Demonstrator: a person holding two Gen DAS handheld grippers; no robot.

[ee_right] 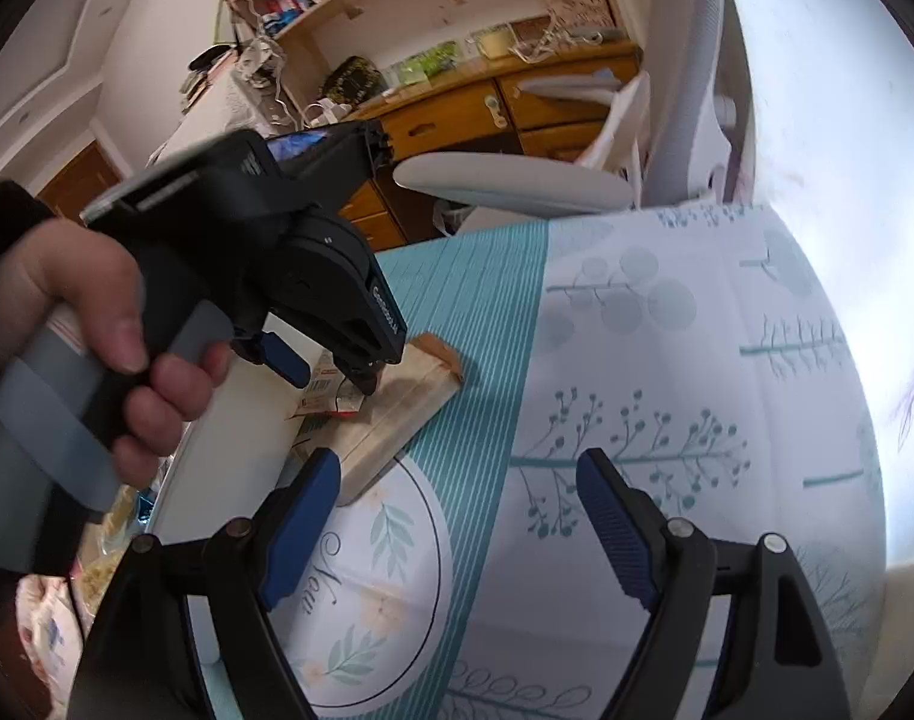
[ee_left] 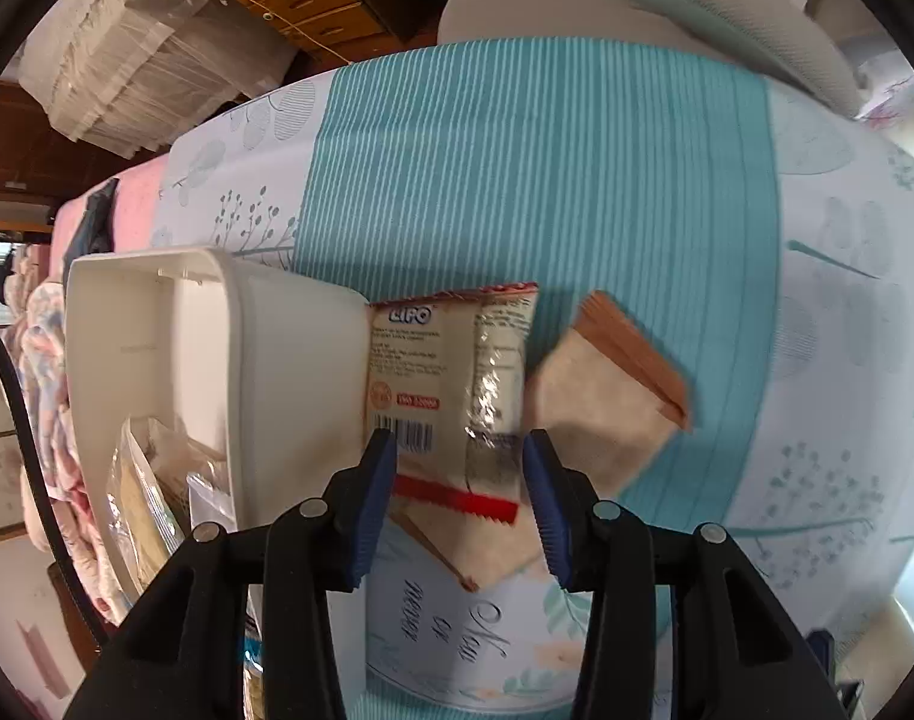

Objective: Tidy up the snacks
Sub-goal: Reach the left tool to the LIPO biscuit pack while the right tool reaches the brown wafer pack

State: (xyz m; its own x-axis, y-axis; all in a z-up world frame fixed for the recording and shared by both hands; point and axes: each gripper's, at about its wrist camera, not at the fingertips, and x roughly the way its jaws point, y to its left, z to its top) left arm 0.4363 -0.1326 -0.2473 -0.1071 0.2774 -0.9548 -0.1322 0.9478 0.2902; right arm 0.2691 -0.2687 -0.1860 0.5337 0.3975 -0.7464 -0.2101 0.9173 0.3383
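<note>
Left wrist view: looks steeply down along its own blue-padded fingers, close over the teal-striped patterned tablecloth [ee_left: 517,168], with the white plastic bin [ee_left: 156,330] at left.

Right wrist view: slants down across the same cloth [ee_right: 667,360] from the opposite side, facing the wooden desk and shelves [ee_right: 457,108].

Shared: the cream snack packet with red crimped ends [ee_left: 450,384] [ee_right: 330,393] and the left gripper [ee_left: 460,462] [ee_right: 330,372].

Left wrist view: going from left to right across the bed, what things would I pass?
White bin with bagged snacks inside → LIPO snack packet, with the left gripper shut on it → tan packet with a brown edge → bare leaf-print sheet.
</note>
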